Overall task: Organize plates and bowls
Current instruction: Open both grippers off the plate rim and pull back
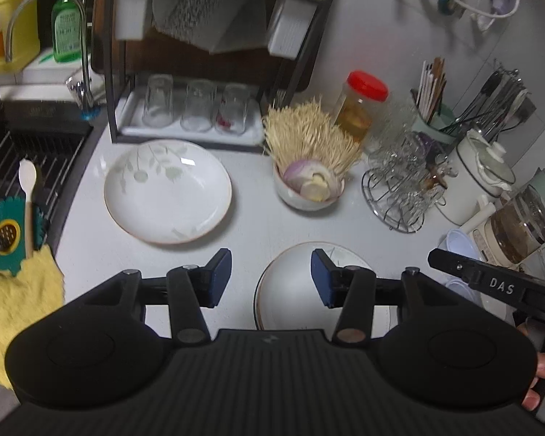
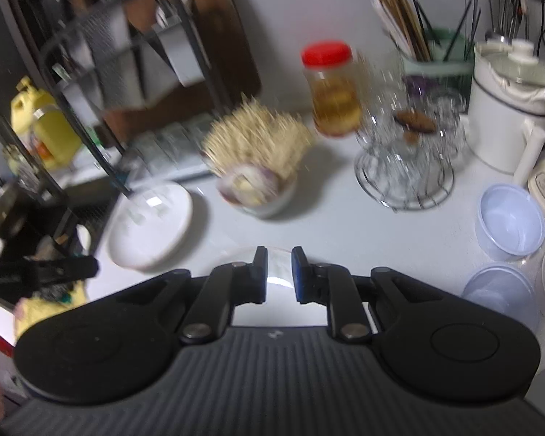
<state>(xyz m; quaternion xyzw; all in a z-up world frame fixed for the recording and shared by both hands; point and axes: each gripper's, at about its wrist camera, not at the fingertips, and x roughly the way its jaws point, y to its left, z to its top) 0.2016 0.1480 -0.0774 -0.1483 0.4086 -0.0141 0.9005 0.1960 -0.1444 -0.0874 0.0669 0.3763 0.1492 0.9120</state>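
Plates and bowls are sitting loose on the tabletop (image 1: 250,225), with the dish rack (image 1: 214,54) standing along its far edge.

- Toward the left edge by the sink: the leaf-print plate (image 1: 167,190) is lying flat, right way up, just in front of the rack.
- Near edge, centre: what looks like an upturned white bowl (image 1: 290,290) is sitting under the left gripper (image 1: 271,278). Its jaws are standing half open, clear above the bowl and gripping nothing.
- Further right: the right gripper (image 2: 278,272) is hovering with jaws narrowed almost closed and nothing clamped.
- Small bowl with onion (image 1: 309,189) is sitting mid-tabletop. Clear plastic bowls (image 2: 510,218) are sitting at the right edge.

Likely step: reaching for the next dish. I'm suggesting coming in low at the plate's near rim, with one jaw over the lip and one under. Lift clear of the onion bowl before swinging to the rack.
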